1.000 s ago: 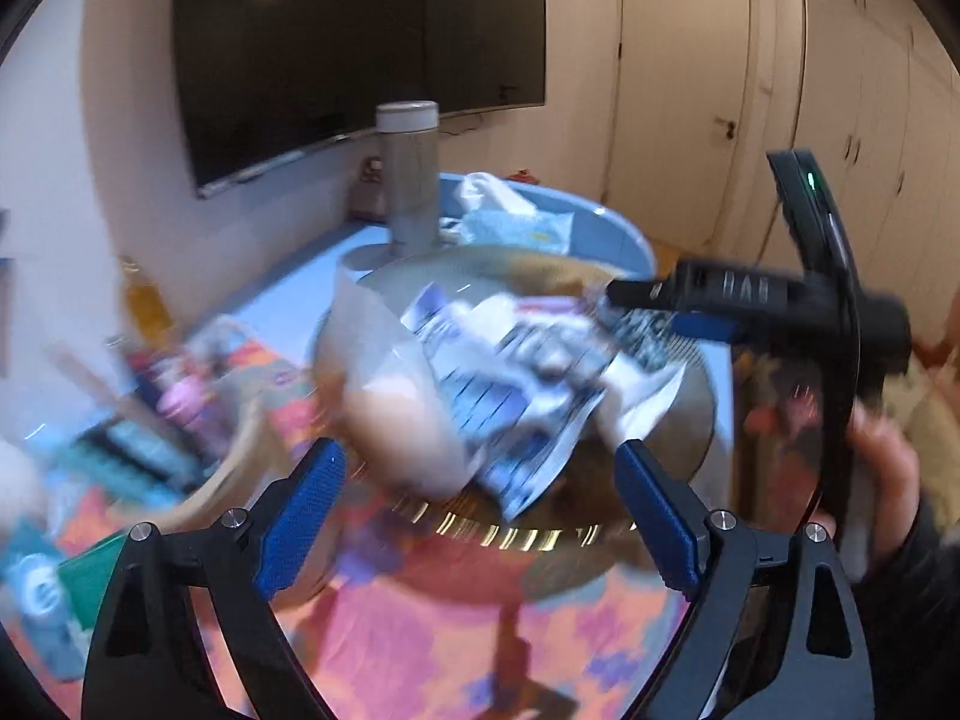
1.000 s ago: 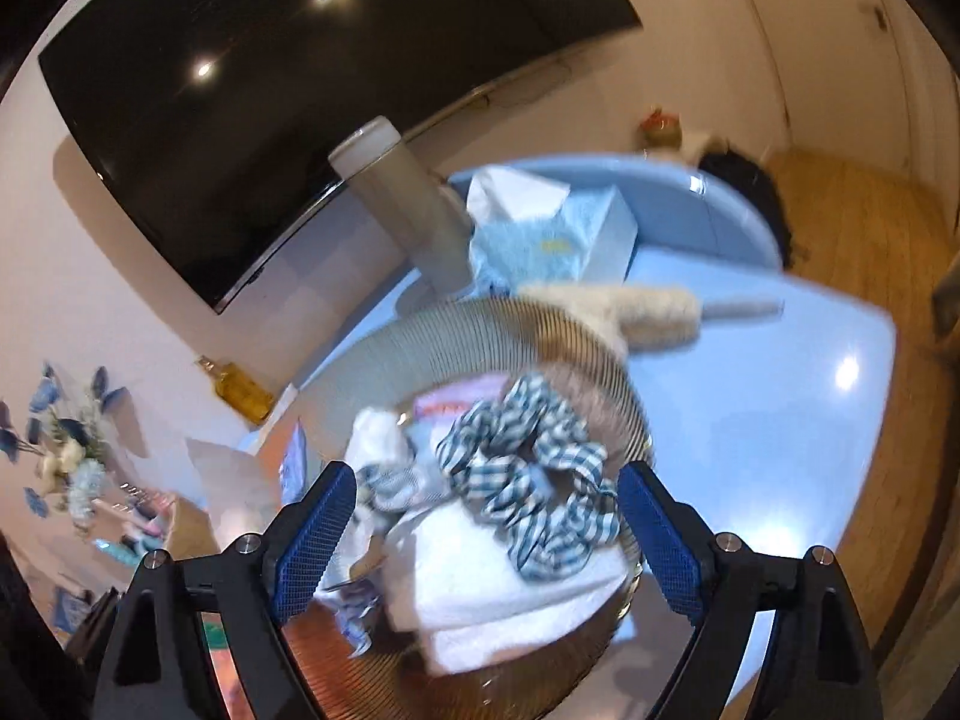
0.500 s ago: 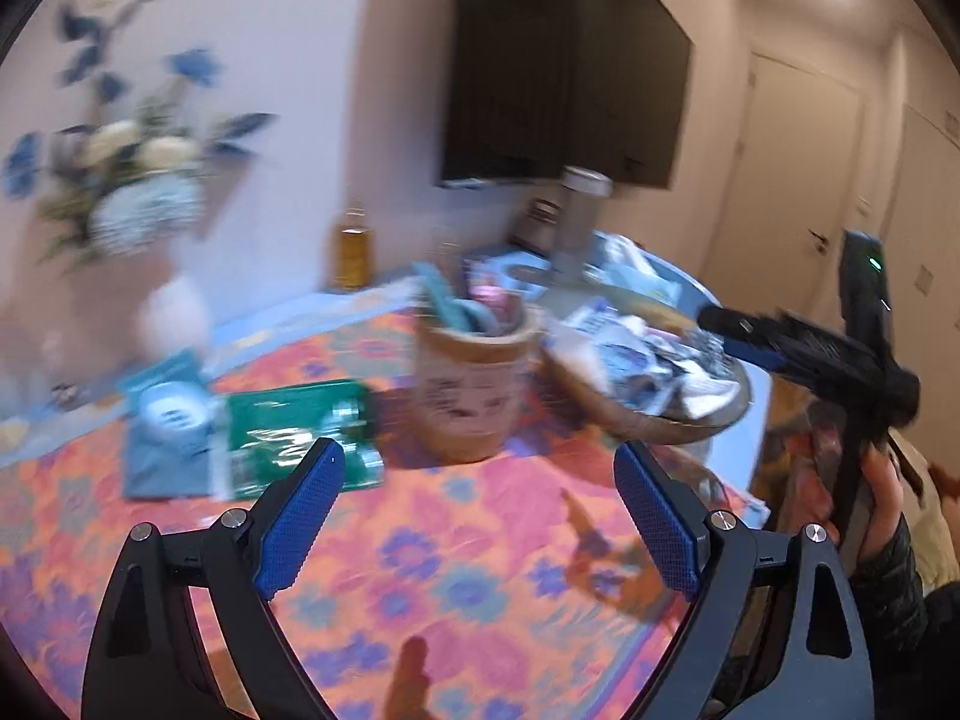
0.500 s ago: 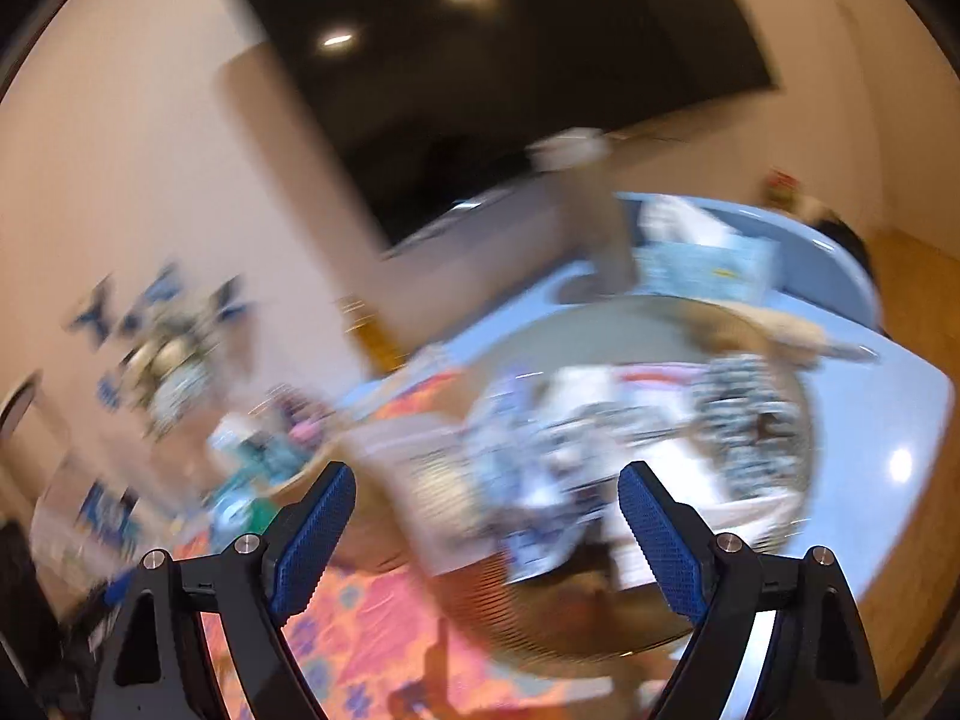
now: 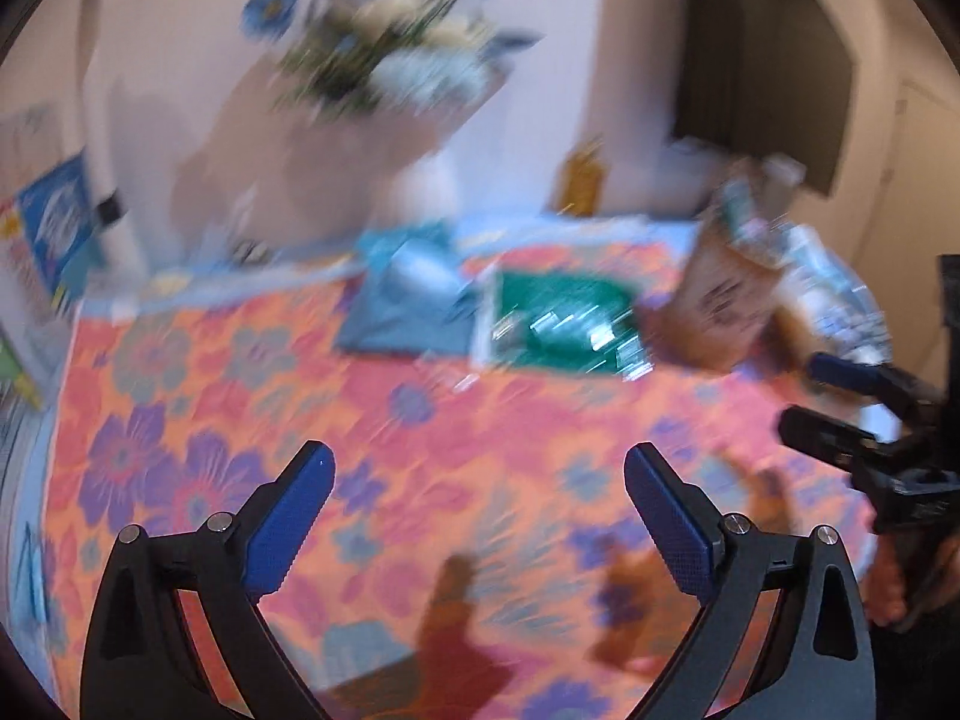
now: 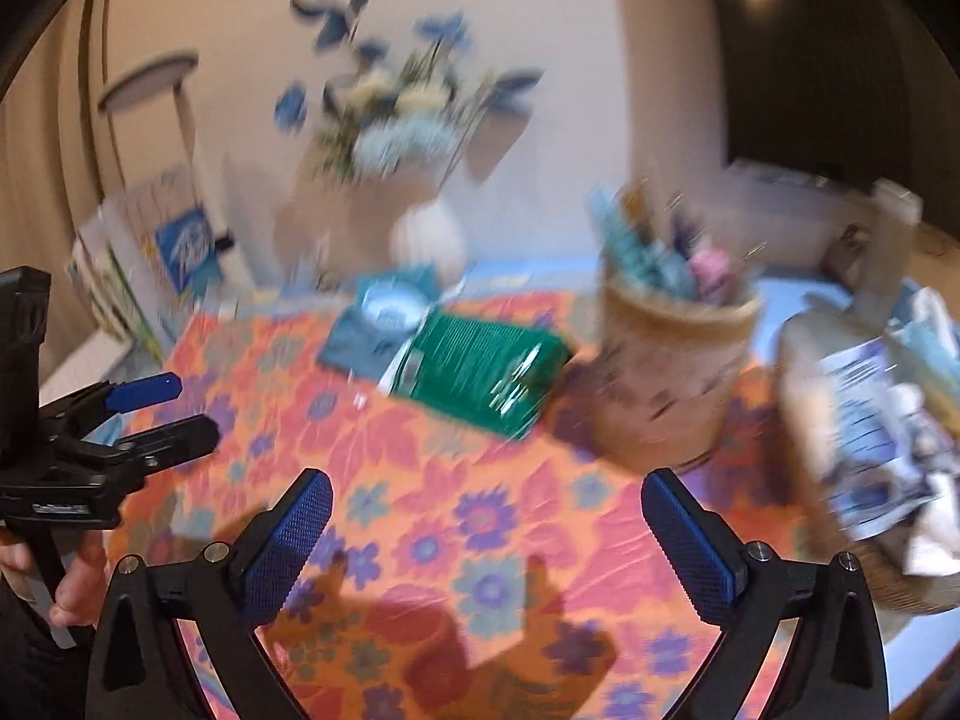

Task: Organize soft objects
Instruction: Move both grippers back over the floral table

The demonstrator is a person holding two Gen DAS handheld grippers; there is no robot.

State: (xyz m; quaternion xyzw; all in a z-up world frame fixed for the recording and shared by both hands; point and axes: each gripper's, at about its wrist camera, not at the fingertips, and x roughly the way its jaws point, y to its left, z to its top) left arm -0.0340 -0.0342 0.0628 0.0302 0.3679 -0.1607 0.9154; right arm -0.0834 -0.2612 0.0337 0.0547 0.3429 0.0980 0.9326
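Note:
Both views are motion-blurred. My left gripper (image 5: pixel 479 471) is open and empty above the orange floral tablecloth (image 5: pixel 420 432). My right gripper (image 6: pixel 486 498) is open and empty above the same cloth (image 6: pixel 456 480). The wide bowl of soft things, with checked fabric and white cloth (image 6: pixel 882 414), sits at the right edge; in the left wrist view it shows at the far right (image 5: pixel 834 306). A woven basket (image 6: pixel 666 378) holding small soft items stands left of the bowl; it also shows in the left wrist view (image 5: pixel 726 306). Each gripper shows in the other's view, open: the right (image 5: pixel 834 396), the left (image 6: pixel 165 408).
A green packet (image 6: pixel 480 372) and a blue-grey pouch (image 6: pixel 378 324) lie on the cloth behind my grippers. A white vase of blue flowers (image 6: pixel 420 228) stands against the wall. Boxes (image 6: pixel 150 264) lean at the back left. A dark TV (image 5: pixel 762 60) hangs on the wall.
Both grippers have swung left and pulled back from the bowl of soft things to over the floral cloth. The bowl has slid to the right edge of both views. Both stay open.

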